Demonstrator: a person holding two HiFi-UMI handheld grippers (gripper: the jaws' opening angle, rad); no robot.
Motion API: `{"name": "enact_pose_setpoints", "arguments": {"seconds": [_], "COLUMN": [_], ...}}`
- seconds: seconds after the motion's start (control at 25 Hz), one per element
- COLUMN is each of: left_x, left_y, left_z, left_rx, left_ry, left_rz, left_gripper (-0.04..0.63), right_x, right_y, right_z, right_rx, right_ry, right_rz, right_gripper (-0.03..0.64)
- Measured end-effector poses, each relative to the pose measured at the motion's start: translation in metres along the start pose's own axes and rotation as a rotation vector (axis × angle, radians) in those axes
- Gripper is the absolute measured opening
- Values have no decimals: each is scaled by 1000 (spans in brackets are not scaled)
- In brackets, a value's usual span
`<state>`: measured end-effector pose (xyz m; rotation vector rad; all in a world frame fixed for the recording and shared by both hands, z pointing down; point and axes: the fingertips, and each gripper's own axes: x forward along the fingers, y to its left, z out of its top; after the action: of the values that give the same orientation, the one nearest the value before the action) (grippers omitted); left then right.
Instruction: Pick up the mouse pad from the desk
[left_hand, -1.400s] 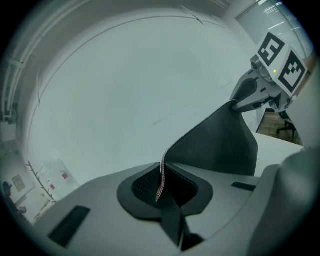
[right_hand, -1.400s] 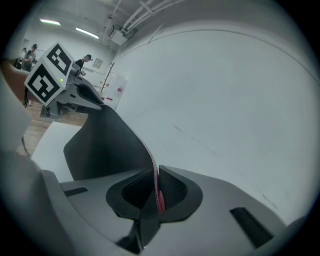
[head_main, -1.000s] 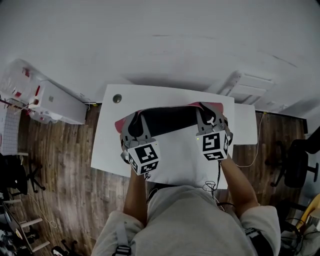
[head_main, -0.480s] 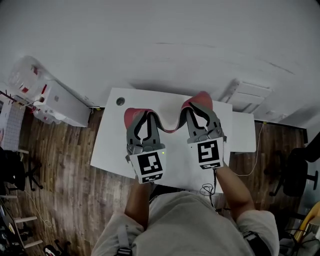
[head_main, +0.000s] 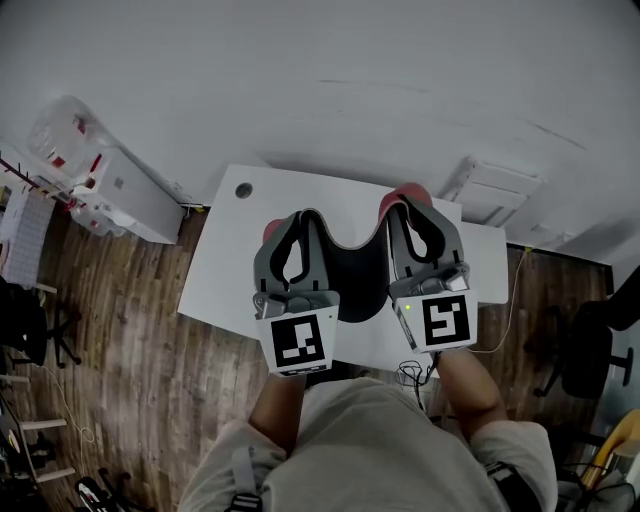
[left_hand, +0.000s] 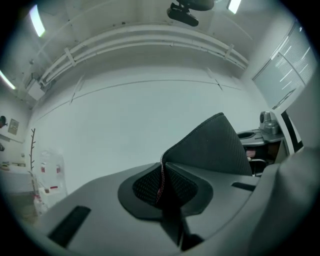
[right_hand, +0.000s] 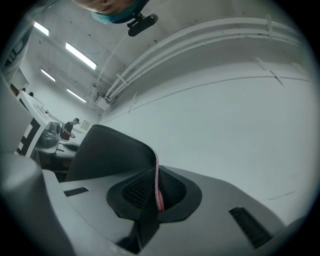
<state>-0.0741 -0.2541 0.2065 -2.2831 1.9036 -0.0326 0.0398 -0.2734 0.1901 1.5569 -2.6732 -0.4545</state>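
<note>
- Your left gripper is clamped on one end of the pad. In the left gripper view the stitched edge is pinched between jaws that are nearly together.
- Your right gripper pinches the opposite end in the same way. The red underside shows at the pinch.
- The pad hangs between the two grippers in a sagging U, black face toward you, above the desk.
- In the head view no part of the pad appears to rest on the desk. The low point of the sag hides the surface beneath it, so confirm clearance.
- Status, as judged: the grasp is done and the lift is essentially done.
- Remaining: hold both pinches firm. A thin edge grip may slip if you pull the ends apart.
</note>
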Motion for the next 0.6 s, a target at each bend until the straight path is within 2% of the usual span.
{"name": "enact_pose_setpoints", "arguments": {"seconds": [0.2,0.44,0.6], "left_x": [-18,-30,-37], "left_y": [-4,-11,-9], "left_z": [-2,-8,-8], "left_rx": [-10,59,40], "left_ry": [13,-20,-4], "left_rz": [-4,-24,-4], "left_gripper": [32,32,32], "right_x": [-18,-33,-37], "right_y": [10,4,7], "right_z": [1,-9,-11], "right_rx": [-3,4,7], "right_ry": [3,11,19], "right_rz": [0,-26,-31], "right_gripper": [51,51,51]}}
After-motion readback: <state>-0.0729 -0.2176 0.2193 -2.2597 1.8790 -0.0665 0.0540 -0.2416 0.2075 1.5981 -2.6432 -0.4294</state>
